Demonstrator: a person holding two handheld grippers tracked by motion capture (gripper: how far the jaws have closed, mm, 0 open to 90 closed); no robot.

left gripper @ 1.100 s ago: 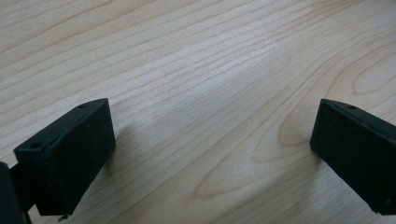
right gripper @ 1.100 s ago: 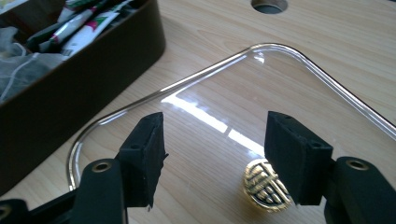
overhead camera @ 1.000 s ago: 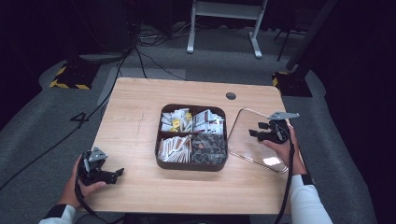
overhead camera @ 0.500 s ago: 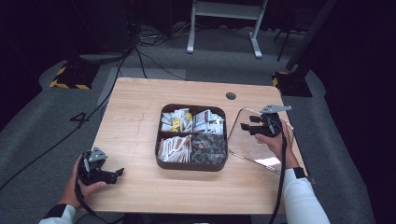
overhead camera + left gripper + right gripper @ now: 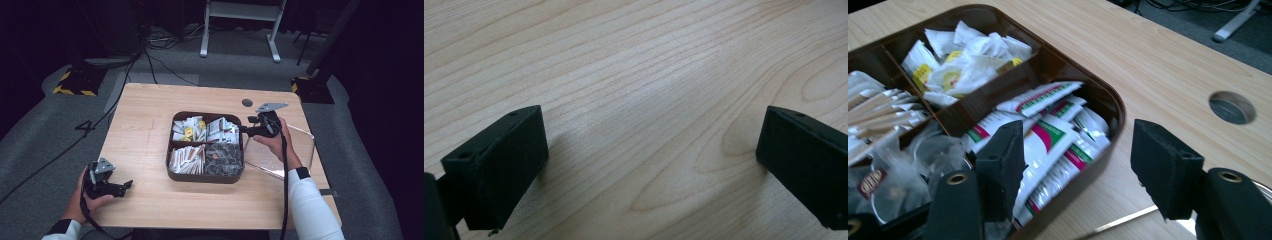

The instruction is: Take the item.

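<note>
I work at a light wooden table [image 5: 145, 125] set on grey carpet, with cables trailing over the floor behind it and the white legs of a stand further back in a dark room. At the left, near the front edge, my left gripper [image 5: 111, 186] rests low over bare wood, its jaws spread wide with nothing between them; in the left gripper view I see just the grain of the tabletop between the two black pads. In the middle sits the dark brown compartment tray [image 5: 206, 177], its four sections filled with white sachets with yellow marks, red-and-green striped packets [image 5: 1048, 137], paper sticks and dark clear-wrapped bags. Just right of the tray's far right corner my right gripper [image 5: 246, 131] hovers, jaws apart and empty, one over the striped packets and the other outside the rim. Behind it lies a round cable hole [image 5: 247, 102] in the table, and under my right forearm a clear plastic lid [image 5: 300, 150] lies flat on the wood. Compared with a second ago, my right gripper has travelled leftward from above the lid to the tray's edge, while my left has kept its place.
</note>
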